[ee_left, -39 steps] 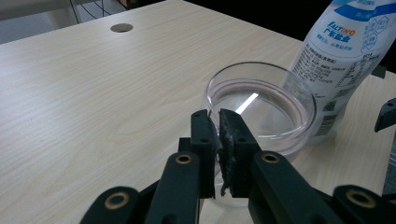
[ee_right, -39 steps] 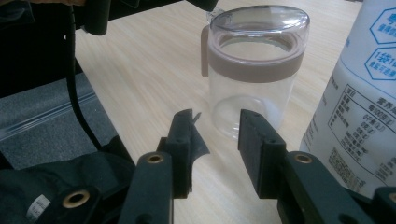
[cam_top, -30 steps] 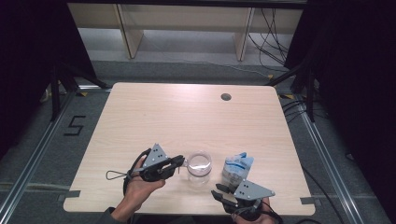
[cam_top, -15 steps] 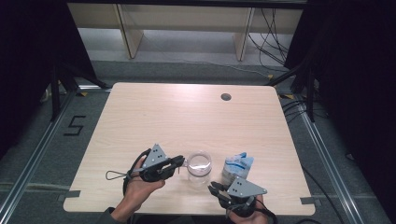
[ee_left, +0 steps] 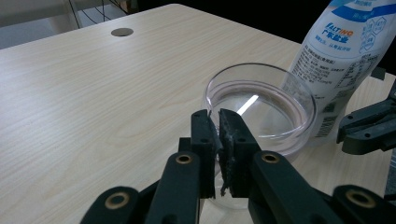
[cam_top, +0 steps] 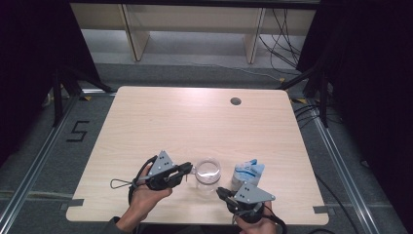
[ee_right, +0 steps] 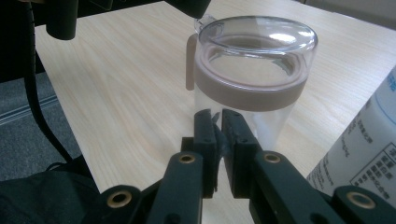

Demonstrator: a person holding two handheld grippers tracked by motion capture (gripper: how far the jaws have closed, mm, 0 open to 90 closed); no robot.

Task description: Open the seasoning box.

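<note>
A clear plastic cup (cam_top: pixel 208 170) with a brownish band and a side handle stands near the table's front edge; it also shows in the left gripper view (ee_left: pixel 261 107) and the right gripper view (ee_right: pixel 252 60). My left gripper (cam_top: pixel 190 169) is at its left side, jaws shut on the cup's handle (ee_left: pixel 218 126). A white and blue pouch (cam_top: pixel 248 171) stands just right of the cup (ee_left: pixel 345 46). My right gripper (cam_top: pixel 220 191) sits in front of the cup and pouch, shut with nothing between its jaws (ee_right: pixel 218 126), a little short of the cup's wall.
The light wooden table (cam_top: pixel 195 126) has a round cable hole (cam_top: pixel 235 101) at its far right. A number 5 is marked on the floor (cam_top: pixel 78 130) to the left. Shelving and cables lie beyond the far edge.
My right gripper has shifted slightly to the left in front of the cup. The left gripper, the cup and the pouch have stayed put.
</note>
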